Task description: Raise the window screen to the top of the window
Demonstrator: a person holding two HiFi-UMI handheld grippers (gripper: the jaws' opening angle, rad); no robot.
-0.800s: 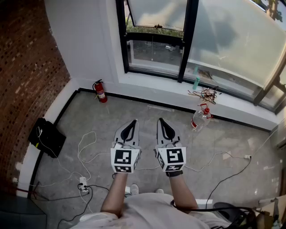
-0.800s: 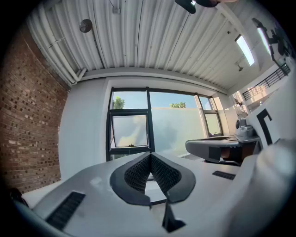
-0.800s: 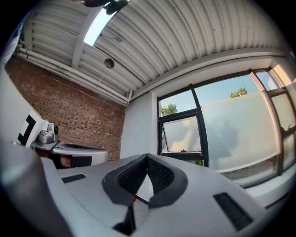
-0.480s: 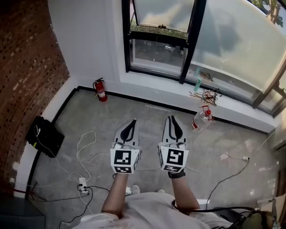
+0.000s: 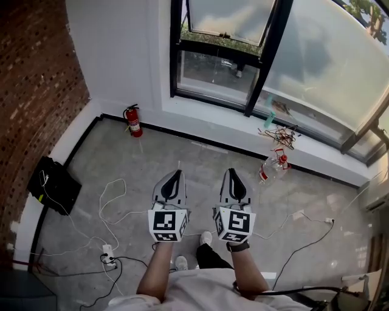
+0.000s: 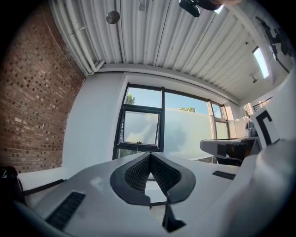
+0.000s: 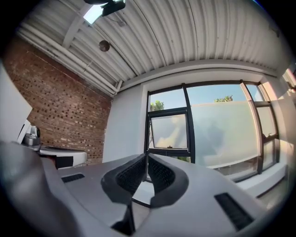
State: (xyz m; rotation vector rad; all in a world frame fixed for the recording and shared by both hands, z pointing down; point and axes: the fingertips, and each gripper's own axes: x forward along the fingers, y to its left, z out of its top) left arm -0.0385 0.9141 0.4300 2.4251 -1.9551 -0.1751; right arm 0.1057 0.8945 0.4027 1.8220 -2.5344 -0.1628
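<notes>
The black-framed window [image 5: 226,42] stands ahead above a white sill, and its small upper pane [image 5: 228,17] is tilted open. The same window fills the middle of the left gripper view [image 6: 138,127] and the right gripper view [image 7: 169,131]. My left gripper [image 5: 175,175] and right gripper [image 5: 233,172] are held side by side at waist height, pointing level at the window and well short of it. The left gripper's [image 6: 150,154] pads meet with nothing between them. On the right gripper [image 7: 146,156] the pads also meet on nothing.
A red fire extinguisher [image 5: 131,121] stands by the wall at left. A black bag [image 5: 53,185] lies near the brick wall [image 5: 36,79]. White cables and a power strip [image 5: 108,255] trail over the concrete floor. A plastic bottle [image 5: 271,167] and tangled wires [image 5: 281,135] sit near the sill.
The person has stepped toward the window, and a shoe now shows between the arms. Both grippers sit a little lower in the head view, still side by side and shut.
</notes>
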